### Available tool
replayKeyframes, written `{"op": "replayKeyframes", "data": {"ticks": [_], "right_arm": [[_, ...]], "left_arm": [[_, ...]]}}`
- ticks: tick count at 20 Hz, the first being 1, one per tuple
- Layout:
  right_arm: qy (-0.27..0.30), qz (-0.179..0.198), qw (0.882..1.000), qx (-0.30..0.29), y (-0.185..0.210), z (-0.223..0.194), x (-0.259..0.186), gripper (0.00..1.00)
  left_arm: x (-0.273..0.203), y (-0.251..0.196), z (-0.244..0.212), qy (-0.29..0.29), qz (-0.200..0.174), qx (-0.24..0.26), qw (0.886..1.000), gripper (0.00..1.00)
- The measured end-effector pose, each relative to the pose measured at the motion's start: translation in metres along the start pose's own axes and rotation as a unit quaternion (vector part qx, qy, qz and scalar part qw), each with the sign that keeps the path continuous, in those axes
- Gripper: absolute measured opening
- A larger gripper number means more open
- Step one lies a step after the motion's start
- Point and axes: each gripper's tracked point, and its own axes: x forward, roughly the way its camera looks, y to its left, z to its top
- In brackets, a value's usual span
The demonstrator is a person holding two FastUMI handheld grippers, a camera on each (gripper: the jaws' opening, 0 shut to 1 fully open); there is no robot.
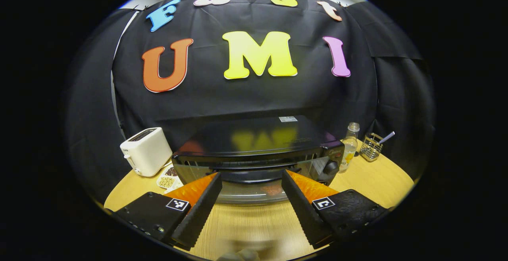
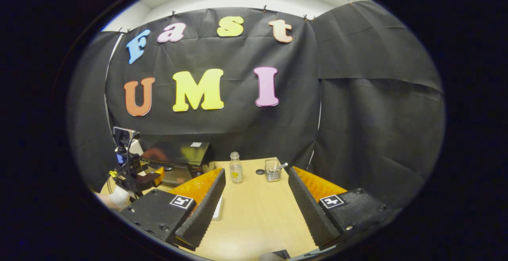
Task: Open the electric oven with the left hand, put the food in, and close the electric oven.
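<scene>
In the right gripper view, the right gripper [image 2: 256, 197] sits at the bottom of the frame, fingers spread wide over the wooden table [image 2: 258, 213]. Above centre stand a small bottle [image 2: 235, 172] and a wire holder [image 2: 272, 170]. At left are the oven [image 2: 178, 161] and the left gripper [image 2: 133, 169].

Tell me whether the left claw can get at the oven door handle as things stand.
Probably yes. The left claw is open and faces the oven head on, with its door handle just beyond the fingertips. Bare table lies between them, and the toaster stands off to one side.
</scene>
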Motion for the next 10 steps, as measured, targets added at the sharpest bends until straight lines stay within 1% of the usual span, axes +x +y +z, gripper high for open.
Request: {"op": "replayKeyframes", "data": {"ticks": [4, 5, 6, 9, 10], "right_arm": [[0.0, 0.001, 1.0, 0.001, 0.0, 0.0, 0.002, 0.96], [0.001, 0.001, 1.0, 0.0, 0.001, 0.0, 0.001, 1.0], [0.001, 0.003, 1.0, 0.0, 0.001, -0.001, 0.001, 0.96], [-0.004, 0.011, 1.0, -0.004, 0.001, 0.001, 0.002, 0.96], [-0.006, 0.017, 1.0, -0.004, 0.002, 0.002, 0.001, 1.0]], "left_arm": [[-0.007, 0.002, -0.005, 0.004, 0.0, 0.002, 1.0, 0.97], [-0.01, 0.001, -0.008, 0.008, -0.001, 0.002, 1.0, 0.97], [-0.014, 0.0, -0.009, 0.008, -0.003, 0.001, 1.0, 0.97], [-0.035, -0.003, -0.005, 0.003, -0.003, 0.002, 1.0, 0.97], [-0.043, -0.003, -0.003, 0.0, -0.001, -0.001, 1.0, 0.97]]}}
